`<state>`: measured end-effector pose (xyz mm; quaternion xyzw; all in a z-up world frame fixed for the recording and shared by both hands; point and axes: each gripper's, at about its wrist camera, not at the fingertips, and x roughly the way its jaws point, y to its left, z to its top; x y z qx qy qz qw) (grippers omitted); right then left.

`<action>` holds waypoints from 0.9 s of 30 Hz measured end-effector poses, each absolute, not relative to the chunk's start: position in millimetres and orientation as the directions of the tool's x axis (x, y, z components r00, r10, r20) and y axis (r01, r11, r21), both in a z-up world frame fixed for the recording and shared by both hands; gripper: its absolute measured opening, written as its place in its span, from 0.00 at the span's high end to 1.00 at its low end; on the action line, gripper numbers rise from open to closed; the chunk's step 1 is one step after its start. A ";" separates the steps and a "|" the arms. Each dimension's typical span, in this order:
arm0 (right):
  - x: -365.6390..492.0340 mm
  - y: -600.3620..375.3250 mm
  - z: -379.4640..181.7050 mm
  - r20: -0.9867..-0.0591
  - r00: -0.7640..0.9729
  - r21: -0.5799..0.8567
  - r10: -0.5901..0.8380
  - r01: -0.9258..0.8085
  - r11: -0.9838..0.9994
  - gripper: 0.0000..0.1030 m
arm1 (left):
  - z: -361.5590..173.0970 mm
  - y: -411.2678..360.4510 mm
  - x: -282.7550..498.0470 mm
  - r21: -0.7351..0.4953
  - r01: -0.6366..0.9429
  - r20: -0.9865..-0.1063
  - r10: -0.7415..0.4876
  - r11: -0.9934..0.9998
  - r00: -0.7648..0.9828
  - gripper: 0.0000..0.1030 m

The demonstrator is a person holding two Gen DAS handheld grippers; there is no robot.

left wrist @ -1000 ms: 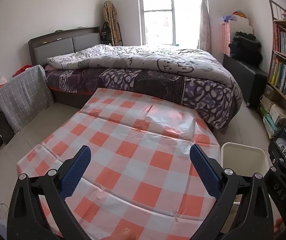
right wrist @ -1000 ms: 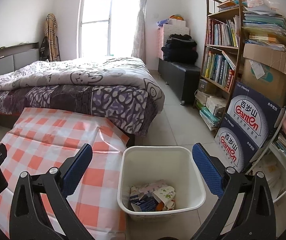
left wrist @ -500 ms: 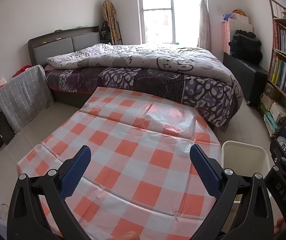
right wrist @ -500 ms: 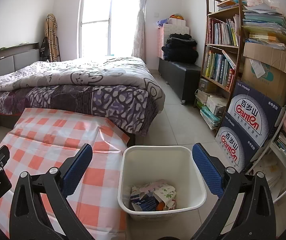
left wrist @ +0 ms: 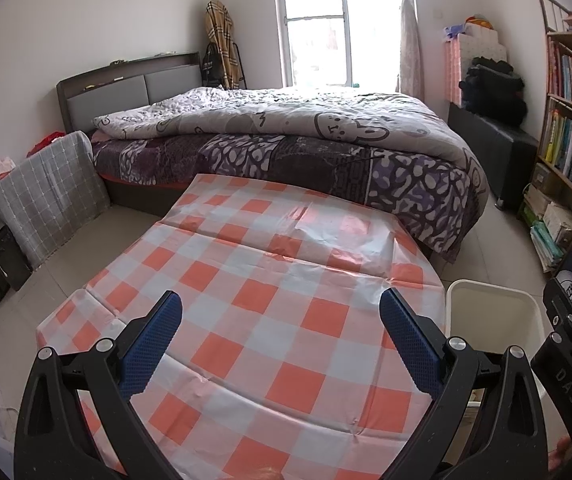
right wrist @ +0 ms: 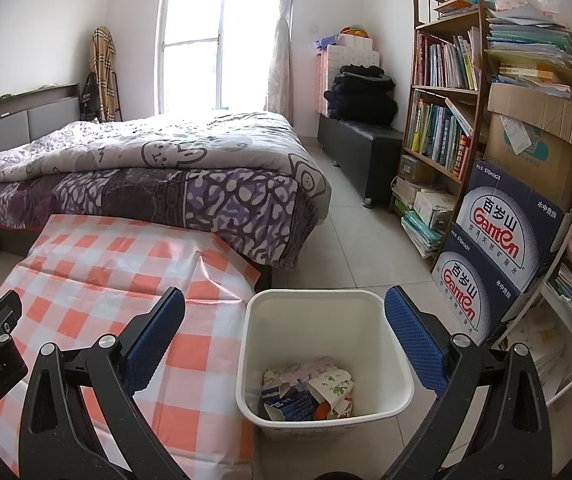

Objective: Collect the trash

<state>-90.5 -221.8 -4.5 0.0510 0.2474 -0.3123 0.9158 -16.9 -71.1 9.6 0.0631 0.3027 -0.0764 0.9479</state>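
1. The white bin (right wrist: 326, 360) stands on the floor just beside the checked surface (left wrist: 246, 300), with crumpled cartons and wrappers (right wrist: 310, 392) inside.
2. The left hand-held gripper (left wrist: 280, 332) and right hand-held gripper (right wrist: 284, 332) both gape wide, holding nothing.

Low table w/ orange-white checked plastic cloth (left wrist: 246, 304), surface bare. Pale tiled floor (right wrist: 358, 256) carries white plastic waste bin (right wrist: 400, 376) just beside table edge, stacked blue water cartons (right wrist: 494, 256) nr bookshelf.
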 end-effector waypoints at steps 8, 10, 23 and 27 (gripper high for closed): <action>-90.5 -221.7 -4.7 -0.486 0.683 -0.061 -0.545 0.596 0.801 0.07 | 9.8 -71.1 -16.4 0.076 0.183 -0.584 -0.106 0.980 0.805 0.07; -90.6 -222.1 -4.5 -0.486 0.682 -0.060 -0.546 0.597 0.800 0.07 | 9.7 -72.5 -17.0 0.077 0.183 -0.583 -0.105 0.980 0.806 0.07; -90.2 -220.6 -7.7 -0.490 0.682 -0.060 -0.543 0.595 0.801 0.07 | 7.3 -61.2 -21.7 0.096 0.204 -0.551 -0.119 0.974 0.826 0.08; -90.3 -220.4 -7.5 -0.490 0.681 -0.059 -0.544 0.597 0.800 0.07 | 8.1 -60.3 -23.9 0.095 0.221 -0.549 -0.134 0.971 0.825 0.10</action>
